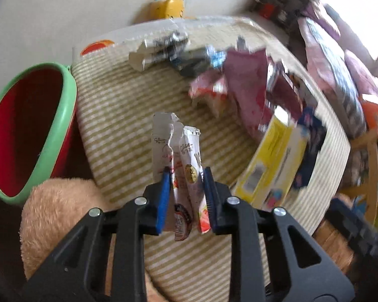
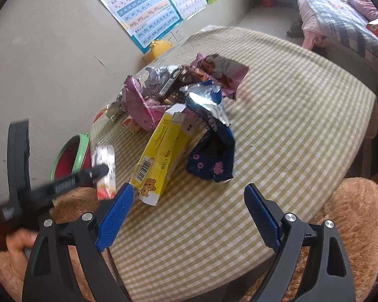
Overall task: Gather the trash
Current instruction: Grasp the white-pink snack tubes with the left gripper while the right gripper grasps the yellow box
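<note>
Left gripper (image 1: 185, 173) jaws pinching torn white snack wrapper (image 1: 179, 156), held upright above checked cloth of counter (image 1: 118, 115), near its left edge. Same wrapper (image 2: 105, 173) visible in right wrist view, beside red bin with green rim (image 2: 71, 156). Bin (image 1: 25, 133) stands just off counter's left edge, mouth open. Right gripper (image 2: 189, 209) jaws spread wide, nothing between them, over counter (image 2: 289, 125). Ahead of it: yellow carton (image 2: 161, 156), dark blue wrapper (image 2: 214, 161), pink wrappers (image 2: 138, 105), silver foil (image 2: 209, 103) piled mid-counter. Left view motion-blurred.
</note>
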Demonstrator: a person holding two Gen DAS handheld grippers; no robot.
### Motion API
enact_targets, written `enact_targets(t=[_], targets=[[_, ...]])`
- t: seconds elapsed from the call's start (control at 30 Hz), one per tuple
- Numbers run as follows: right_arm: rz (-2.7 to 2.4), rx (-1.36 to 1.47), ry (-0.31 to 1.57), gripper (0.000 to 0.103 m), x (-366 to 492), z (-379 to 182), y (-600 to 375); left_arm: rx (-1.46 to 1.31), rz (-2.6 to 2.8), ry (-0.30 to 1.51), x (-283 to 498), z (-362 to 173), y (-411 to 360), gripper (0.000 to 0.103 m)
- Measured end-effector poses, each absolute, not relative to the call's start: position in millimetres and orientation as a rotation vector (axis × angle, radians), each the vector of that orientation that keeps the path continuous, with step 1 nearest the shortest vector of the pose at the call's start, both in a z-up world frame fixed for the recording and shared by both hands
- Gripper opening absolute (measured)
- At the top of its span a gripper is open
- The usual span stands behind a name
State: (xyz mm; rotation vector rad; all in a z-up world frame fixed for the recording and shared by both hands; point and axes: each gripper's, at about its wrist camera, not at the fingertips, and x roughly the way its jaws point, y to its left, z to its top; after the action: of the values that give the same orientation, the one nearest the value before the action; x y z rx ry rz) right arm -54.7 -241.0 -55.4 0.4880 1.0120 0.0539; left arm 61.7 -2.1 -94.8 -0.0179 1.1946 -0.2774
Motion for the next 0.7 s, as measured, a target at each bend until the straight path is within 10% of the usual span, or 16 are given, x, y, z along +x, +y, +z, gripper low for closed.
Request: enact_targets(t=[0.27, 0.47, 0.7], targets=[[0.089, 0.565, 1.086, 0.079, 2, -70, -228, -0.019, -0.273, 1.232, 69, -117, -2, 0.035], [0.093, 0.542, 1.171, 0.027, 24, -87, -212, -0.027, -0.283, 1.223, 70, -118, 1, 0.037], [0.115, 0.382, 1.112, 0.016, -5, -57, -210, -0.042, -0.286, 1.218, 66, -118, -1, 0.037]])
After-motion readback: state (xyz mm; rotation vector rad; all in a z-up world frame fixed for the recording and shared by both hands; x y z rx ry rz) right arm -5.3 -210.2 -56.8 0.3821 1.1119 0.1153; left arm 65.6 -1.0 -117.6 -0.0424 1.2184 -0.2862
